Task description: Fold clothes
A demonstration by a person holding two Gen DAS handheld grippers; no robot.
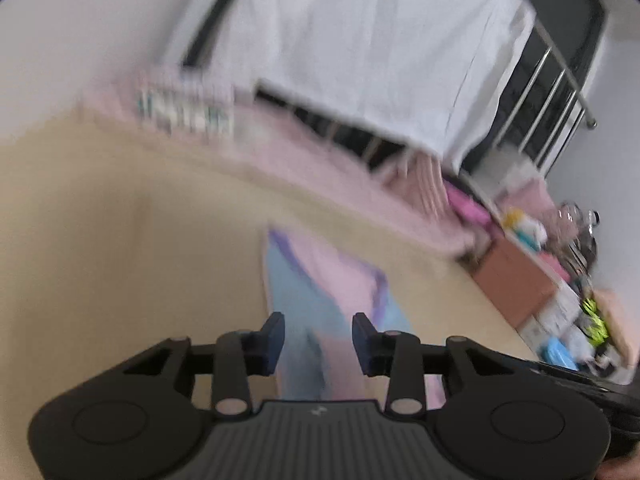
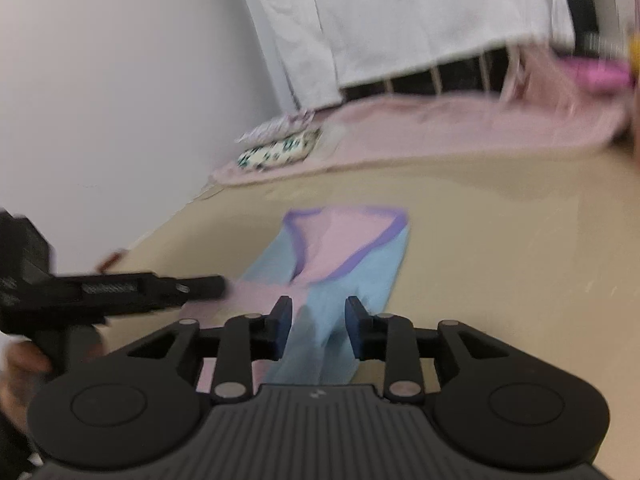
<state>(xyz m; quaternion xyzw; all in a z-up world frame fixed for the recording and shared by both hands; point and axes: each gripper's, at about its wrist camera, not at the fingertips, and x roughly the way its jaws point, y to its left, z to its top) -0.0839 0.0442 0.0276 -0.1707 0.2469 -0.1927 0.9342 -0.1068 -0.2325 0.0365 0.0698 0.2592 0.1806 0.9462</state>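
Left gripper and right gripper both part open, pads clear of cloth; folded blue-pink garment lies flat mid-frame on tan table; looks like fold release, next re-grip an edge; pink blanket beyond

We see a plain white wall on the left and a smooth beige tabletop w/ a pink fabric strip along its far edge. Behind it hangs a creased white sheet over dark railings w/ metal bars; cluttered shelf at right, blurred.
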